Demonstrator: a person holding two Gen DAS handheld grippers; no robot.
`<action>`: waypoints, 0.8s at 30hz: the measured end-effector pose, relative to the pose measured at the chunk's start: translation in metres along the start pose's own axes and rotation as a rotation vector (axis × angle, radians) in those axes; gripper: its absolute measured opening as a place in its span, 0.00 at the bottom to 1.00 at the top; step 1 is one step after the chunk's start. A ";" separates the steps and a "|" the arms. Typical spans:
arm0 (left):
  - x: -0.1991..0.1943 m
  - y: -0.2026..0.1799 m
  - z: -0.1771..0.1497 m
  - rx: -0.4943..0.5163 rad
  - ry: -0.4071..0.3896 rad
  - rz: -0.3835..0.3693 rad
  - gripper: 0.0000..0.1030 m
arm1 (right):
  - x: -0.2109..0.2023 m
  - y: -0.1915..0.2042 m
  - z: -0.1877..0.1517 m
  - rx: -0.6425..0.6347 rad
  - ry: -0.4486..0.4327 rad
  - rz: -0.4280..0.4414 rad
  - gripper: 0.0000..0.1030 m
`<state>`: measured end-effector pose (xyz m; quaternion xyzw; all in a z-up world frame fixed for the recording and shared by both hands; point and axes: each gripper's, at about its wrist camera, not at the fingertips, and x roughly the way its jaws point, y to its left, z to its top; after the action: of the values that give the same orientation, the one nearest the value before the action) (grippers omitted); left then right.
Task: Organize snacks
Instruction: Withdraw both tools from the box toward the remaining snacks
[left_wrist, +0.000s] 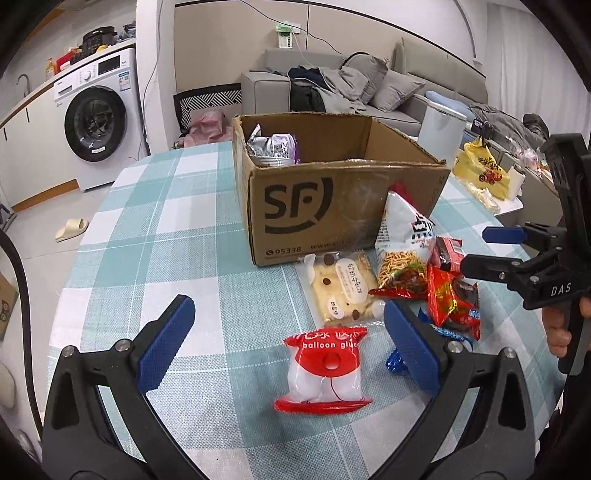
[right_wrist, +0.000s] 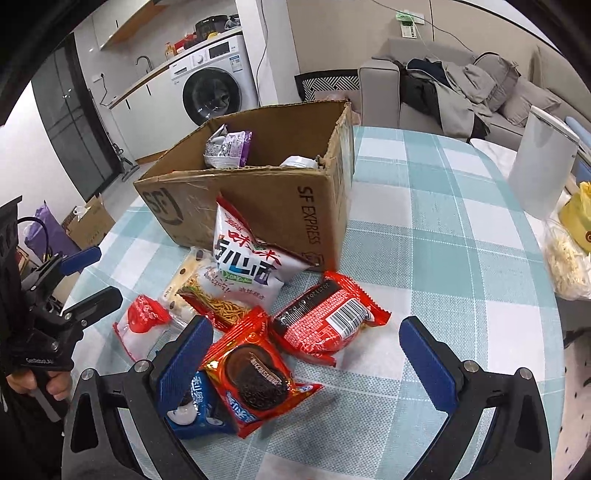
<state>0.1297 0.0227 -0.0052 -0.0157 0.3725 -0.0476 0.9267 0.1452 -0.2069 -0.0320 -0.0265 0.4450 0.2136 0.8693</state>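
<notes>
An open cardboard box (left_wrist: 295, 206) (right_wrist: 273, 206) stands on the checked tablecloth, with a purple packet (left_wrist: 282, 146) (right_wrist: 231, 147) inside. Loose snacks lie in front of it: a red-and-white balloon glue bag (left_wrist: 325, 369) (right_wrist: 142, 326), a cream cake pack (left_wrist: 341, 286), a white noodle-snack bag (left_wrist: 404, 243) (right_wrist: 245, 273), a red cookie pack (right_wrist: 253, 380) (left_wrist: 452, 306), a red noodle pack (right_wrist: 328, 319) and a blue cookie pack (right_wrist: 197, 413). My left gripper (left_wrist: 291, 343) is open above the balloon glue bag. My right gripper (right_wrist: 306, 365) is open over the red cookie pack.
A white bin (right_wrist: 543, 170) and a yellow bag (left_wrist: 480, 171) sit past the table's right edge. A grey sofa (left_wrist: 369, 85) with clothes is behind the table, and a washing machine (left_wrist: 99, 118) stands at the left. Bare tablecloth (right_wrist: 443, 236) lies right of the box.
</notes>
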 end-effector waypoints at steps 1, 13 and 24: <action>0.001 0.000 0.000 0.002 0.005 0.001 0.99 | 0.001 -0.001 0.000 0.004 0.001 0.000 1.00; 0.018 0.000 -0.008 0.016 0.070 -0.003 0.99 | 0.023 -0.026 -0.002 0.104 0.034 -0.039 1.00; 0.027 0.002 -0.010 0.023 0.092 -0.004 0.99 | 0.042 -0.031 -0.001 0.128 0.029 -0.056 1.00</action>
<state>0.1423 0.0220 -0.0310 -0.0036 0.4139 -0.0547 0.9087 0.1782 -0.2201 -0.0702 0.0136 0.4693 0.1599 0.8683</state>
